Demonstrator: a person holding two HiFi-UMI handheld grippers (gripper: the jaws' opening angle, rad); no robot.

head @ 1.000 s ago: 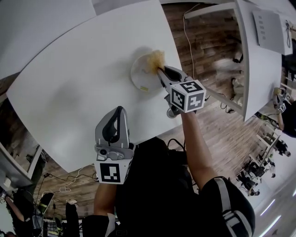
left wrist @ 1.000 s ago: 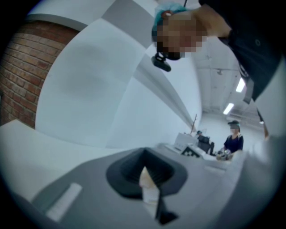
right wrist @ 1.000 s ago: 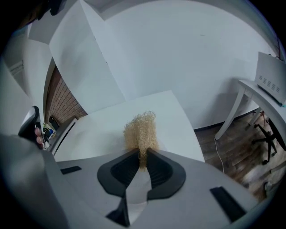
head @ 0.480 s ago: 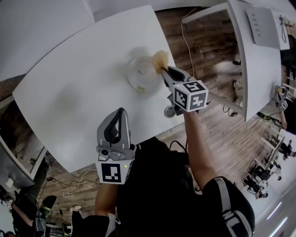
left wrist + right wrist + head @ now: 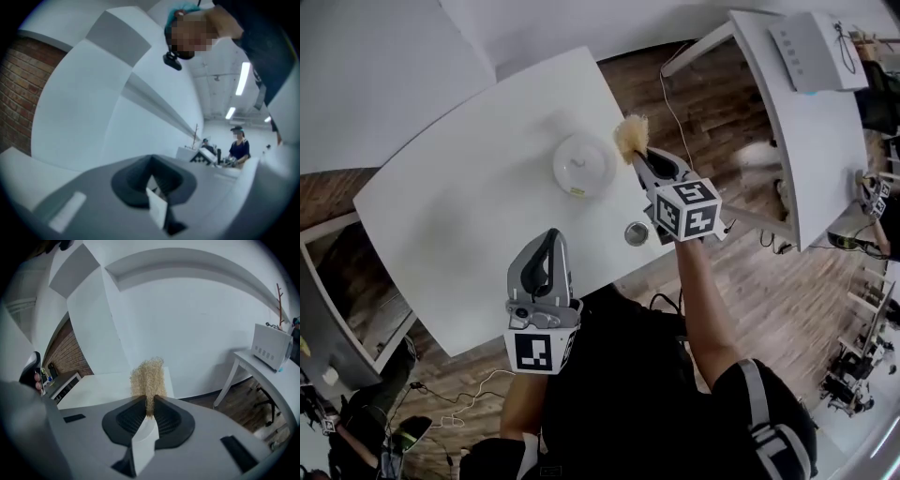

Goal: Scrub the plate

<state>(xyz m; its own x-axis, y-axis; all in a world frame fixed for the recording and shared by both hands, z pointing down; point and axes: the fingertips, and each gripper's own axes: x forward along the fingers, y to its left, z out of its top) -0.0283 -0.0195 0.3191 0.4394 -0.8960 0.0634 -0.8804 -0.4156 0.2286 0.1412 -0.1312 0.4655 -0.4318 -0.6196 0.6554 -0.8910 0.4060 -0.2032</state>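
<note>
The right tongs are clamped on a tan, wiry scouring pad, seemingly lifted clear just past the white plate's right rim; the plate sits on the tabletop to the pad's left, so the right hand is far nearer; the left tongs hang near the body, pressed together on nothing.

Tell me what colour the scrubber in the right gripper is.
Pale straw tan. The scrubber shows best in the right gripper view.
</note>
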